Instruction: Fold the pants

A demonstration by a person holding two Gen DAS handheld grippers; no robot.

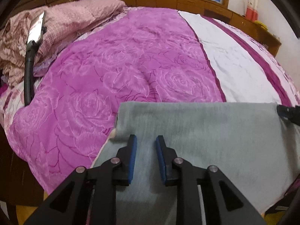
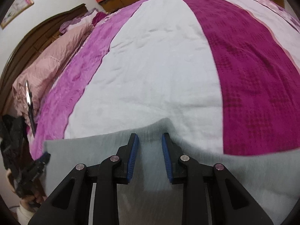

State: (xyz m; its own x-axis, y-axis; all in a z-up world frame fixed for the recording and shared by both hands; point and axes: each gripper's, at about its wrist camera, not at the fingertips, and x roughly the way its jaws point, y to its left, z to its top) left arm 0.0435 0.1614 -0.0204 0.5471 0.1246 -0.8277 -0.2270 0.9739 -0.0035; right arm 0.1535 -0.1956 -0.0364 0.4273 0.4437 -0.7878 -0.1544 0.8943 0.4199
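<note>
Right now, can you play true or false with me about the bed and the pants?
1. The grey pants lie on the bed. True.
2. The left gripper is squeezing a fold of the pants. False: there is a gap between its blue pads, and the cloth lies flat below them.
3. The purple blanket has a rose pattern. True.
4. The right gripper hovers over the dark magenta stripe. False: it is over the pants, beside the white sheet.
5. A phone on a stand is beside the pink pillows. True.
</note>
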